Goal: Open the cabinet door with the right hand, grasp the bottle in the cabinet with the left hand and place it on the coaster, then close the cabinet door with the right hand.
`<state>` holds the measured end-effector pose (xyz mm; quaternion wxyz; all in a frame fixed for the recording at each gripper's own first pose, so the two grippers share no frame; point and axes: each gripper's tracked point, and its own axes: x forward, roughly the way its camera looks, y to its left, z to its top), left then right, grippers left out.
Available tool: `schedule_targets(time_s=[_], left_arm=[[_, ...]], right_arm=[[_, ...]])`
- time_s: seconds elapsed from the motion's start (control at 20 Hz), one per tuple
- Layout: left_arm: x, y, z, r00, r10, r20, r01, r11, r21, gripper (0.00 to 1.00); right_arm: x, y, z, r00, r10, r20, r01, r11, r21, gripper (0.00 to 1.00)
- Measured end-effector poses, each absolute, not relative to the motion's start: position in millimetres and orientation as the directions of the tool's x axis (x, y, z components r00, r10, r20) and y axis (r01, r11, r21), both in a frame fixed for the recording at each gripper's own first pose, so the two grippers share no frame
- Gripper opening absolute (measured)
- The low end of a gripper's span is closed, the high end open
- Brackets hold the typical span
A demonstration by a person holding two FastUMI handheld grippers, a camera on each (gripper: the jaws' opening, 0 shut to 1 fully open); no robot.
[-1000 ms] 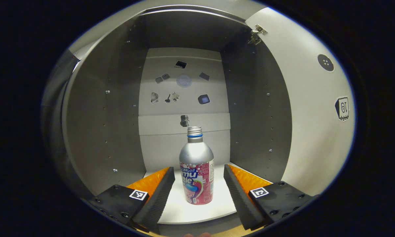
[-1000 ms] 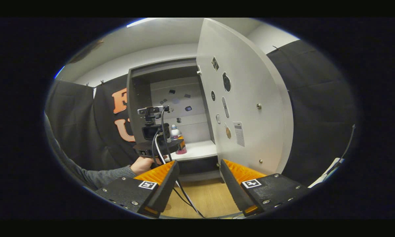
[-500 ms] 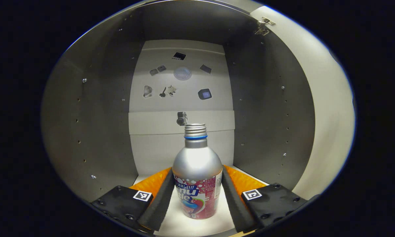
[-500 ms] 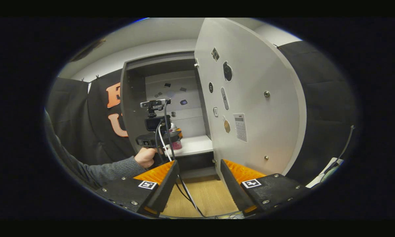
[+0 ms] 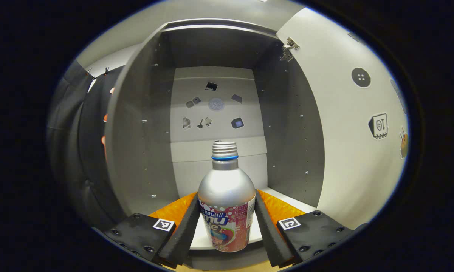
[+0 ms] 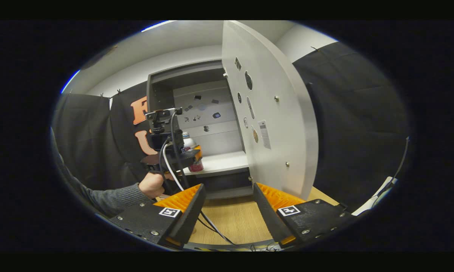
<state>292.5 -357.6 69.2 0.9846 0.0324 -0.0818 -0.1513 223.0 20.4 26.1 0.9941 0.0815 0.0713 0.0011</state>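
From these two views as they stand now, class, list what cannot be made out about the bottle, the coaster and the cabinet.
1. Bottle: in the left gripper view, both fingers cover its sides.
2. Bottle in the right gripper view: small, mostly behind the left gripper.
3. Coaster: its spot cannot be told.
4. Cabinet door: its stickers are too small to identify.
5. Cabinet shelf: partly hidden by fingers and bottle.

The bottle (image 5: 227,196) looks like brushed metal, satin silver on the shoulder and threaded neck, with a glossy printed wrap around its lower body. The cabinet (image 5: 136,143) walls are smooth matt grey board; its door (image 6: 276,113) at 3 o'clock is matt white laminate with small metal screws. The bench (image 6: 230,223) is pale wood grain. A sleeve (image 6: 113,194) is grey knit.
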Motion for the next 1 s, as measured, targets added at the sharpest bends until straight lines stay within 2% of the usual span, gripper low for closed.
schedule_targets(time_s=[0.3,0.5,0.55,0.6,0.65,1.0], left_arm=[[214.6,-314.0,-2.5,0.969,-0.234,0.077,0.222,0.965,0.141,0.84],[176.5,-291.2,-67.1,0.98,-0.197,0.003,0.195,0.972,0.132,0.85],[170.4,-284.3,-83.0,0.983,-0.185,-0.015,0.185,0.974,0.128,0.85],[164.4,-277.6,-99.1,0.985,-0.172,-0.034,0.175,0.976,0.127,0.85],[159.5,-272.4,-113.9,0.986,-0.158,-0.055,0.163,0.978,0.126,0.86],[144.6,-245.0,-213.2,0.98,-0.095,-0.174,0.112,0.989,0.092,0.85]], right_arm=[[191.1,15.4,4.1,0.977,0.087,-0.194,-0.053,0.983,0.173,0.79],[172.6,-0.8,-8.6,0.967,0.083,-0.24,-0.051,0.989,0.138,0.79],[169.6,-2.0,-11.2,0.965,0.087,-0.248,-0.052,0.988,0.146,0.84],[168.0,-5.6,-14.4,0.962,0.087,-0.26,-0.049,0.988,0.148,0.84],[167.1,-9.9,-20.6,0.957,0.085,-0.277,-0.046,0.988,0.144,0.79],[164.2,-17.7,-67.0,0.91,0.082,-0.407,-0.03,0.991,0.132,0.79]])
